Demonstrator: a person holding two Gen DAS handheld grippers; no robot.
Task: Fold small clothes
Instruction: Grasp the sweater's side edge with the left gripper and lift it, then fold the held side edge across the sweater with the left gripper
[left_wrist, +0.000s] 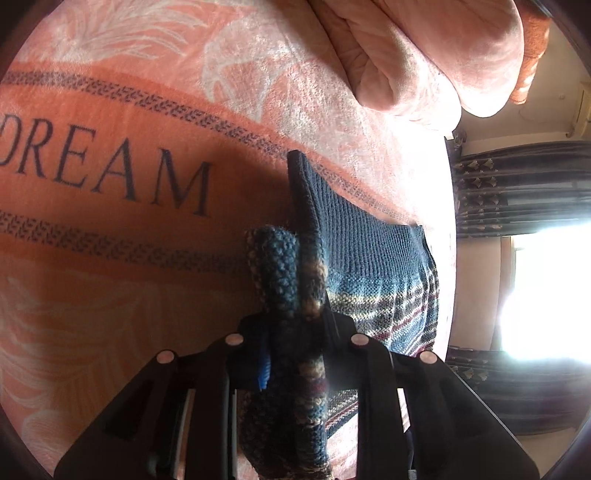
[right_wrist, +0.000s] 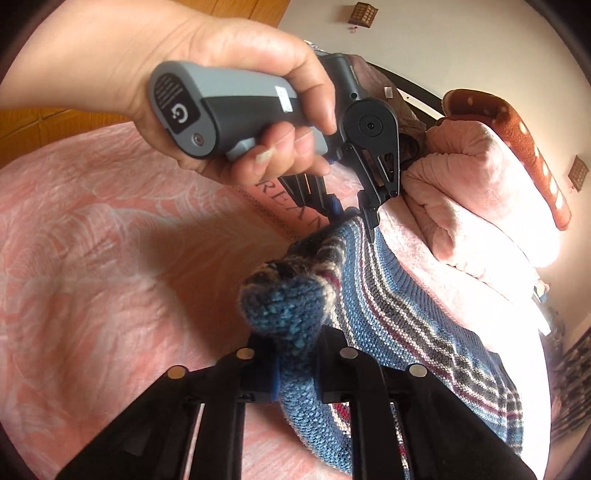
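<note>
Both grippers pinch bunched edges of the blue striped knit sweater (right_wrist: 399, 306), lifting it above the pink blanket (left_wrist: 110, 122): left gripper (left_wrist: 295, 332) and right gripper (right_wrist: 295, 354), jaws nearly closed on wool. A rumpled pink quilt (right_wrist: 480, 206) lies beyond the sweater; curtains (left_wrist: 517, 192) hang past the blanket's edge.

I see a bed (left_wrist: 110, 122) covered by a salmon-pink blanket (left_wrist: 92, 295) with pale leaf patterns, dark patterned bands and the letters "DREAM" printed on it. A bunched pink quilt (left_wrist: 424, 55) is heaped at the far right. Beyond the bed's right edge, dark patterned curtains (left_wrist: 517, 192) frame a window (left_wrist: 546, 291) blazing with daylight. In my right view, a pale wall (right_wrist: 461, 44) carries small wooden ornaments (right_wrist: 364, 13), and wooden panelling (right_wrist: 40, 125) shows at far left.
</note>
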